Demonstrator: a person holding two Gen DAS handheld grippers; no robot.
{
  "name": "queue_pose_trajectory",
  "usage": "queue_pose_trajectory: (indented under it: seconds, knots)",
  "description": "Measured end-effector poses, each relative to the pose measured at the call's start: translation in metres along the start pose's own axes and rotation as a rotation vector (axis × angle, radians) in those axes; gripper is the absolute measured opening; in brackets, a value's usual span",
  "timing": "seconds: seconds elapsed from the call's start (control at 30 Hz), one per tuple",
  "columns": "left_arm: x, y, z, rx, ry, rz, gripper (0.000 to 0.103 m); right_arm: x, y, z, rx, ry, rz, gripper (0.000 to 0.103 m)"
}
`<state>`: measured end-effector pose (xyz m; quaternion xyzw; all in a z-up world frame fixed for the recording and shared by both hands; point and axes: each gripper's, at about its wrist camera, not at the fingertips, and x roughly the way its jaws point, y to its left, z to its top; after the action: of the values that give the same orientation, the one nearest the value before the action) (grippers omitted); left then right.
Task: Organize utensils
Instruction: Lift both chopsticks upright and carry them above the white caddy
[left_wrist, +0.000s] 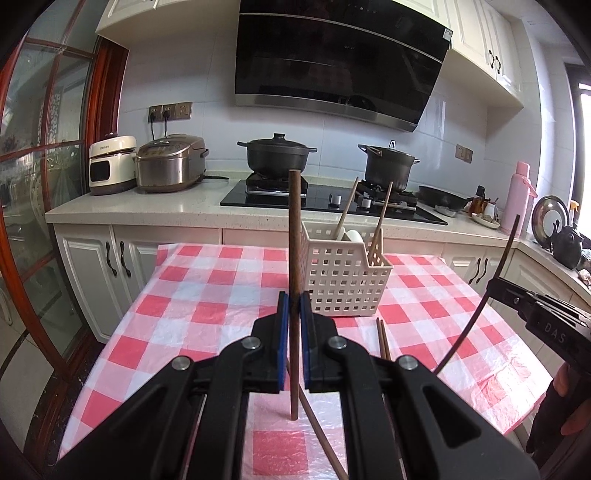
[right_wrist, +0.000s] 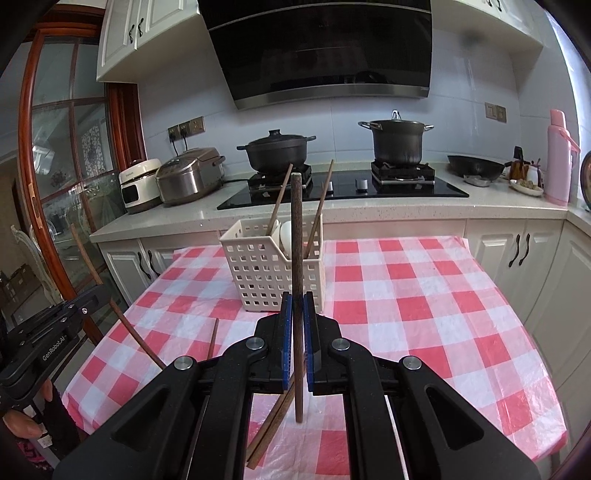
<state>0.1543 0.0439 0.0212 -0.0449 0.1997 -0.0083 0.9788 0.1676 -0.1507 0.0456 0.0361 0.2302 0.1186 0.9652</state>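
Nearest my left camera, the left gripper (left_wrist: 294, 306) has its blue pads pinched on a dark chopstick (left_wrist: 294, 258) that stands upright in mid-frame, its long axis running top to bottom, upper end at stove height and lower end hanging just above the cloth. My right gripper (right_wrist: 297, 306) pinches a second chopstick (right_wrist: 296, 280) the same way, upright and centred.

Largest in both views is the table (left_wrist: 207, 295) under its red-and-white check cloth, filling the lower half of the frame. Its far edge runs along the white cabinets; the left edge drops to floor beside a wood-framed glass door. From the right camera the right side of the cloth is bare, with room to move there.

The white basket (left_wrist: 345, 284) sits near the far edge, just right of centre in the left view and just left of centre in the right. Two pale chopsticks (left_wrist: 346, 208) lean out of it, tips tilted up and to the right, with something white beside them.

Loose chopsticks (left_wrist: 383, 338) lie flat on the cloth just before the basket, pointing toward it.

Only the left view shows the right gripper at right edge; only the right view shows the left gripper (right_wrist: 88, 291) at lower left, its stick slanting up to the left. The right view alone shows a pair of sticks (right_wrist: 273, 424) lying slantwise under my jaws.
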Motion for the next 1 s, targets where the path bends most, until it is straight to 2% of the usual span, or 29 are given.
queue_pose_trajectory:
  seconds: [1.0]
  knots:
    - [0.003,-0.013,0.033,0.068,-0.06,-0.02,0.006,0.002,0.014,0.03,-0.048,-0.062,0.011,0.006]
